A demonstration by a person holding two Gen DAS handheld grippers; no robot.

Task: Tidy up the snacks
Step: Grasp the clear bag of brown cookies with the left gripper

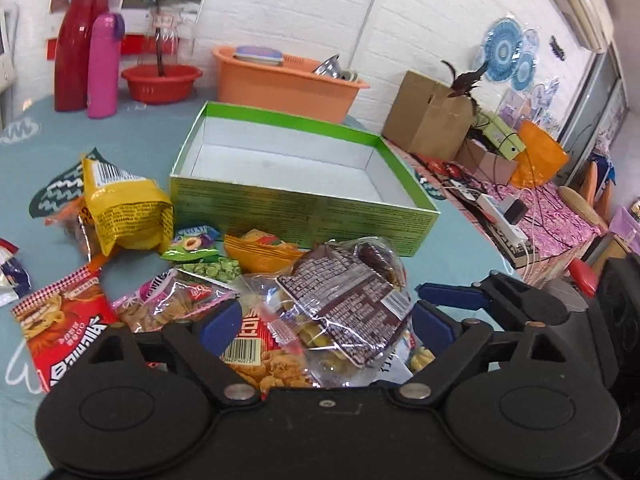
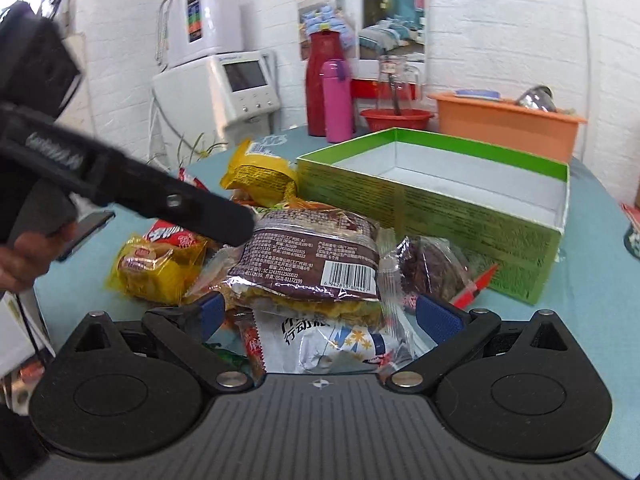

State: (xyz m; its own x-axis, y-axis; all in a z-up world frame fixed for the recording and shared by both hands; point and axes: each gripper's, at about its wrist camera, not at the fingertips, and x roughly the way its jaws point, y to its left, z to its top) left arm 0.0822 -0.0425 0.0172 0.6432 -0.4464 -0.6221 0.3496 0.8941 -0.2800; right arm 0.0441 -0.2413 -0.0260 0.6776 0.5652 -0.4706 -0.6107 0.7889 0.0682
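A pile of snack packets lies on the blue tablecloth in front of an open green box [image 1: 304, 216] with a white, bare inside; the box also shows in the right wrist view [image 2: 460, 216]. My left gripper [image 1: 326, 320] is open, its blue pads on either side of a clear packet with a brown label [image 1: 344, 300]. My right gripper [image 2: 320, 312] is open over the same brown-label packet [image 2: 312, 264]. A yellow packet [image 1: 124, 208] and a red packet [image 1: 64, 336] lie to the left. The other gripper's fingers [image 1: 452, 292] show at the right of the left wrist view.
An orange tub [image 1: 284, 80], a red basin [image 1: 160, 82], a red flask [image 1: 78, 40] and a pink bottle [image 1: 104, 64] stand behind the box. A cardboard box [image 1: 428, 116] and cables are on a side table at right. A white appliance [image 2: 224, 80] stands at the back left.
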